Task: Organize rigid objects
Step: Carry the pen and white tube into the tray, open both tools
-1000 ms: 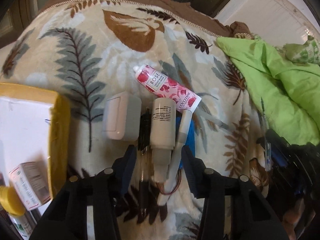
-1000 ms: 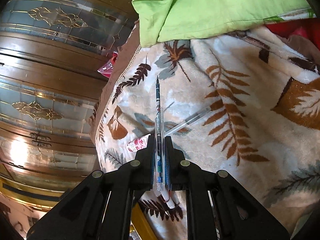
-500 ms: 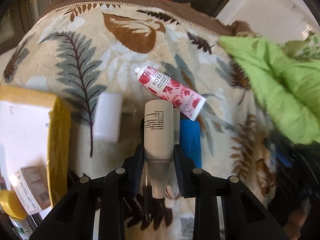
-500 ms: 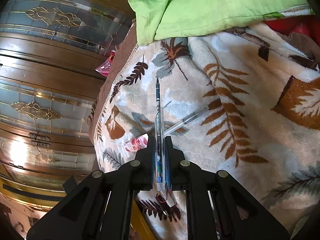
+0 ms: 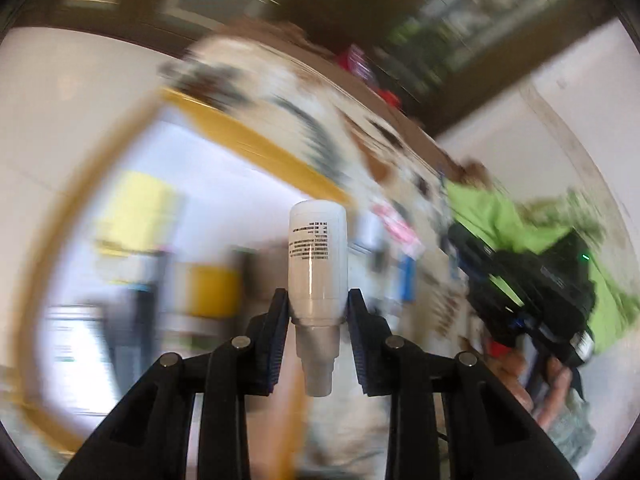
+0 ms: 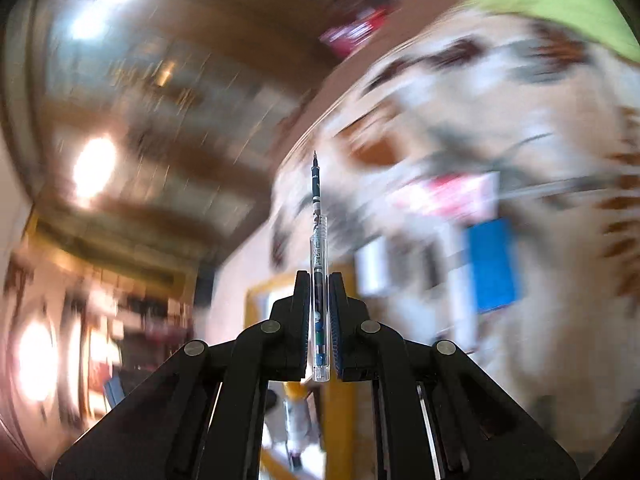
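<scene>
My left gripper (image 5: 318,312) is shut on a white bottle (image 5: 317,256) with black print, held in the air over a yellow-rimmed white box (image 5: 256,146). My right gripper (image 6: 319,300) is shut on a clear-barrelled pen (image 6: 318,264) that points forward, tip up. The right gripper also shows in the left wrist view (image 5: 532,292), black, at the right. Both views are badly blurred by motion.
A leaf-patterned blanket (image 6: 520,120) covers the bed. On it lie a pink rose tube (image 6: 456,194), a blue flat object (image 6: 490,264) and a white block (image 6: 372,266). A green cloth (image 5: 504,216) lies at the right. The box (image 6: 260,292) holds blurred items.
My left gripper has lifted the white bottle off the blanket and swung left over the box. My right gripper, still holding the pen, has swung toward the box too.
</scene>
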A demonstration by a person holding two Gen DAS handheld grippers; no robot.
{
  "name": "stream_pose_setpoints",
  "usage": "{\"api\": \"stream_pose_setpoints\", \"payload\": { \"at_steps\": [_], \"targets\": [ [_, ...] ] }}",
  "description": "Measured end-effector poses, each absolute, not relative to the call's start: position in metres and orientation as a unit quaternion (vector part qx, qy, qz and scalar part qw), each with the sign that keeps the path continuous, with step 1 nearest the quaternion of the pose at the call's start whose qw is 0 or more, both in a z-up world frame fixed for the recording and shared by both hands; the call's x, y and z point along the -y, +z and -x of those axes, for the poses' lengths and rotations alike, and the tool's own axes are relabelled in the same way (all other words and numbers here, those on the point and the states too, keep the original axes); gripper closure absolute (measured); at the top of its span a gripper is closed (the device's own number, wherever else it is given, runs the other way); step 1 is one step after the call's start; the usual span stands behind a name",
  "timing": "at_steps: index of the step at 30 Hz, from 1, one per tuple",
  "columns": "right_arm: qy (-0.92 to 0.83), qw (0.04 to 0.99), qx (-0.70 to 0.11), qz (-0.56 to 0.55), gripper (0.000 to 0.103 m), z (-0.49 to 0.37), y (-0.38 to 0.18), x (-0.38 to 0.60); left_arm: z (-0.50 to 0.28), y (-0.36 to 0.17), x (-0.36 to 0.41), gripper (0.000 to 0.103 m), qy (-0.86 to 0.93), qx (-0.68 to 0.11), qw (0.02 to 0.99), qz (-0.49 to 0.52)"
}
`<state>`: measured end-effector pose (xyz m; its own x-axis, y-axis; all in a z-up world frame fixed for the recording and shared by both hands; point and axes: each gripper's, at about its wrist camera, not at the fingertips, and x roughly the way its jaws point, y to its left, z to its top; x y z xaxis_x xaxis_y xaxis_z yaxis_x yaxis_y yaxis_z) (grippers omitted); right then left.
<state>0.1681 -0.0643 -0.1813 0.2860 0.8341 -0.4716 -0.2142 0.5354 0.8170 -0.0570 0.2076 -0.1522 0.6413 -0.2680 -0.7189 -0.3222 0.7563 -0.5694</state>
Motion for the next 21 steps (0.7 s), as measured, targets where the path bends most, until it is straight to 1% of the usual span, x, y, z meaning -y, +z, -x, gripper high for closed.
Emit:
{"api": "stream_pose_setpoints", "payload": {
  "at_steps": [4, 10, 11, 15, 21],
  "targets": [
    [0.39, 0.725, -0.511, -0.246, 0.094, -0.142, -0.18, -0.012, 0.067, -0.169, -0.254, 0.074, 0.059, -0.426, 0.829, 0.358],
    [0.382, 0.717, -0.567, -0.138, 0.094, -0.115, -0.206, -0.085, 0.069, -0.202, -0.273, 0.074, 0.065, -0.457, 0.814, 0.354],
    [0.371, 0.721, -0.574, -0.115, 0.094, -0.113, -0.211, -0.093, 0.067, -0.206, -0.272, 0.074, 0.062, -0.461, 0.812, 0.353],
    [0.351, 0.723, -0.589, -0.082, 0.094, -0.114, -0.227, -0.102, 0.056, -0.219, -0.267, 0.074, 0.046, -0.481, 0.804, 0.346],
    [0.347, 0.715, -0.605, -0.047, 0.094, -0.115, -0.246, -0.113, 0.057, -0.22, -0.261, 0.074, 0.029, -0.476, 0.813, 0.335]
  ]
}}
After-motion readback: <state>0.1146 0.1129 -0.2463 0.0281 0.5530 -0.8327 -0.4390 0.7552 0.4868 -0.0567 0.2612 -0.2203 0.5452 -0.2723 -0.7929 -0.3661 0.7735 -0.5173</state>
